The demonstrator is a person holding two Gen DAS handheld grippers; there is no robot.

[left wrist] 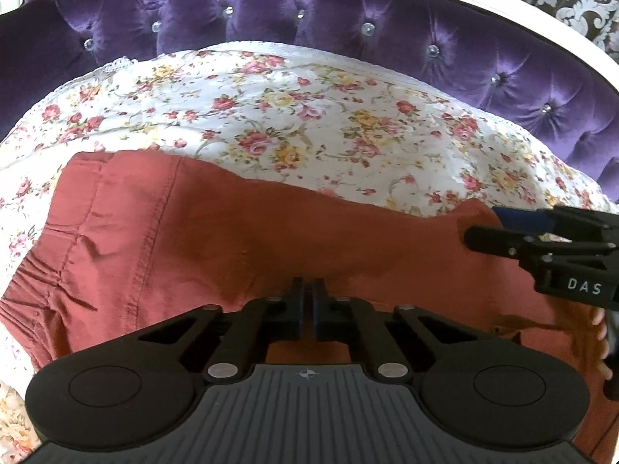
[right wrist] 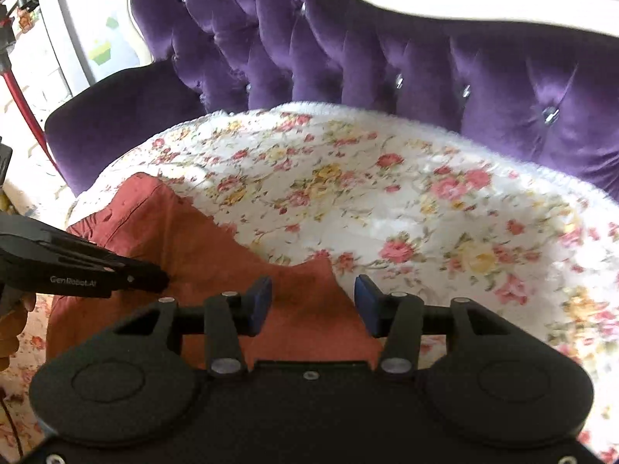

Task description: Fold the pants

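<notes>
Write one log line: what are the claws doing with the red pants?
left claw: shut on red pants | right claw: open over pants edge | floral cover

Readable in white: "DAS" on the black body of the right gripper [left wrist: 479, 228], seen at the right edge of the left wrist view. Also in white, "GenRobot.AI" along the black side of the left gripper [right wrist: 164, 280], seen at the left edge of the right wrist view, slightly blurred. Nothing else legible.
</notes>
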